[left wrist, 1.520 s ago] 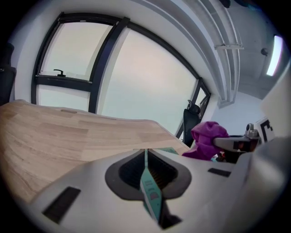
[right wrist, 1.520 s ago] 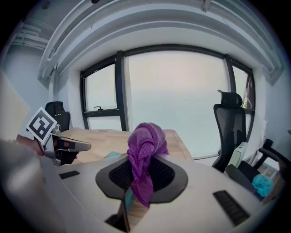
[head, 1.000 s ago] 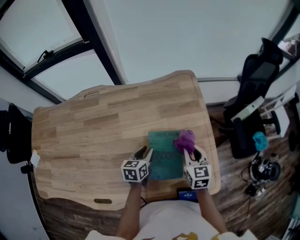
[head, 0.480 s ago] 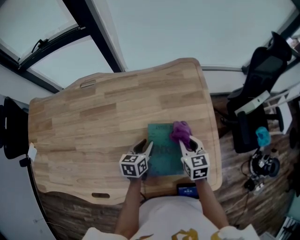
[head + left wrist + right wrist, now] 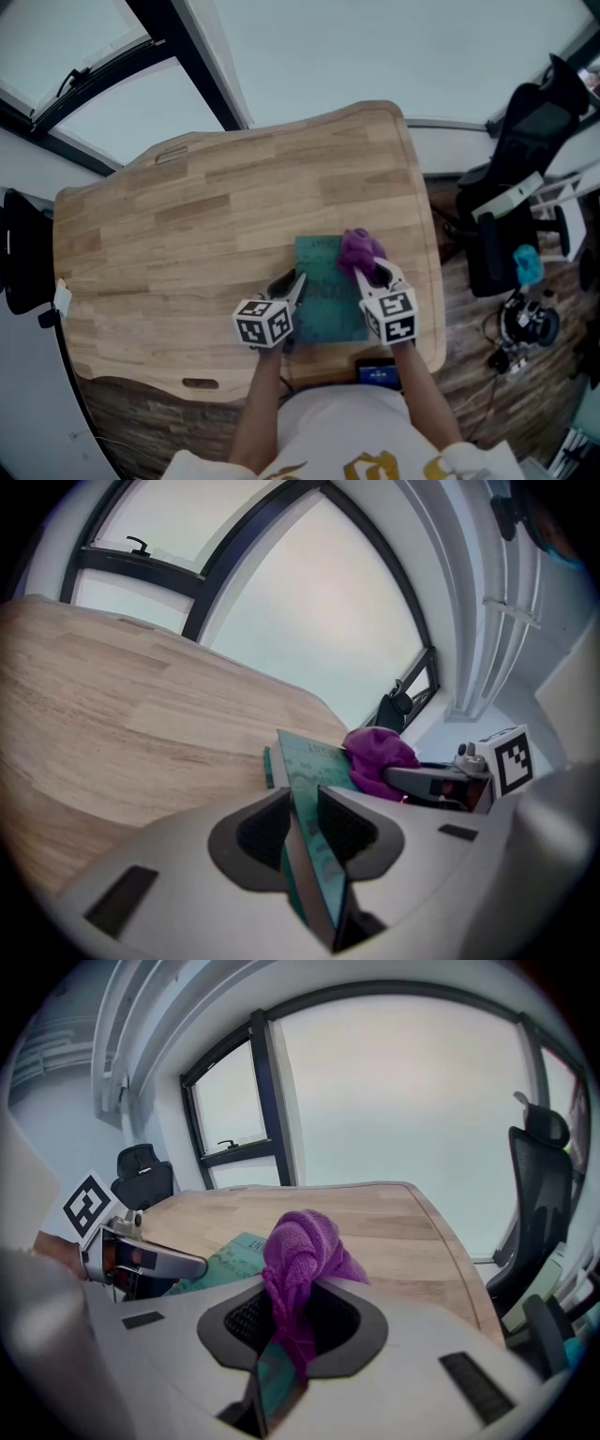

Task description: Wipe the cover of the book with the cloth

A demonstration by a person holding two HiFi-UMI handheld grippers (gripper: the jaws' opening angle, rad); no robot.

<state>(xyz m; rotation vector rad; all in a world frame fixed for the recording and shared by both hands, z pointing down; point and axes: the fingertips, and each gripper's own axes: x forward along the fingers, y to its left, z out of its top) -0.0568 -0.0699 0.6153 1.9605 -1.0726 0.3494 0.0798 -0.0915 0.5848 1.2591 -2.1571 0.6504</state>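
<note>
Left tongs [image 5: 292,281] just closing, pinch book [image 5: 323,302] by 9 o'clock edge; right tongs [image 5: 375,273] clamp soft cloth [image 5: 357,249] over its 1 o'clock corner; book at table [image 5: 178,244] 5 o'clock, likely stiff, slick

Light wooden table [image 5: 187,244], black office chair [image 5: 530,131] beside its right edge, dark-framed window [image 5: 375,47] beyond, plank floor [image 5: 461,319] beneath.

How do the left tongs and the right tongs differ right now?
The left tongs have just been closing and clamp the green book's edge; the right tongs pinch a bunched purple cloth. The left tongs sit at the book's left side, the right tongs over its far right corner. Both angle down toward the book.
</note>
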